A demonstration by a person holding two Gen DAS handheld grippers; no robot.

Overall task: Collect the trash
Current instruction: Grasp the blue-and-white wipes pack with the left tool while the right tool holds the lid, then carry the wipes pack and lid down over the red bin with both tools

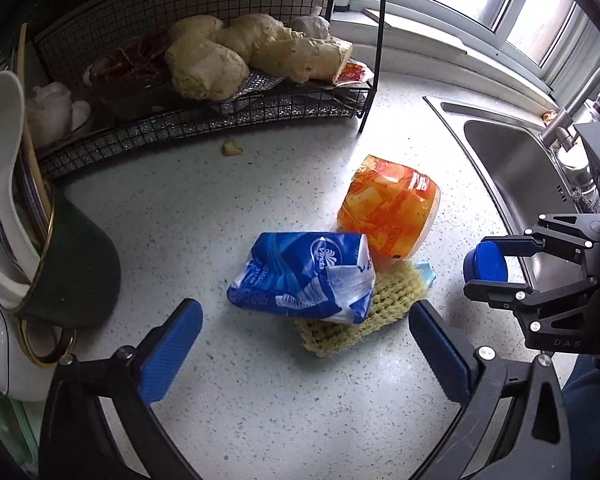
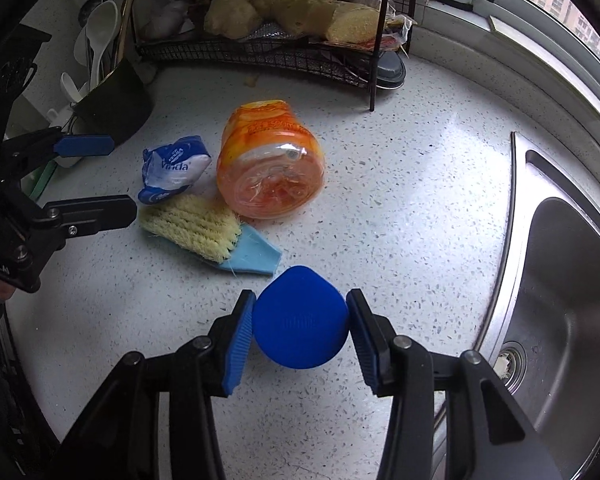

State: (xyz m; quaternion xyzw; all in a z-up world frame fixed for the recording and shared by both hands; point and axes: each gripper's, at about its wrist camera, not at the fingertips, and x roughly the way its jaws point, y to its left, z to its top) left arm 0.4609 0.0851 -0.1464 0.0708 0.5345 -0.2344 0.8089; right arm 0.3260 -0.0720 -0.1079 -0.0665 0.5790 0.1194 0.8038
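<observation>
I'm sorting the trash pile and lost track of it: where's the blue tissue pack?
The blue tissue pack lies on the counter, its edge over the yellow brush, beside the orange bottle.

L gripper (image 1: 306, 356) open, R gripper (image 2: 300, 334) clamped (pointing down)

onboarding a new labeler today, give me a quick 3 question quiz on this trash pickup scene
1. True or false: the right gripper is shut on a blue cap.
2. What does the blue tissue pack partly rest on? A) scrub brush B) sink C) wire rack
3. Fill in: the orange bottle lies on its ____ on the countertop.

Key: 1 true. 2 A, the scrub brush. 3 side.
</observation>
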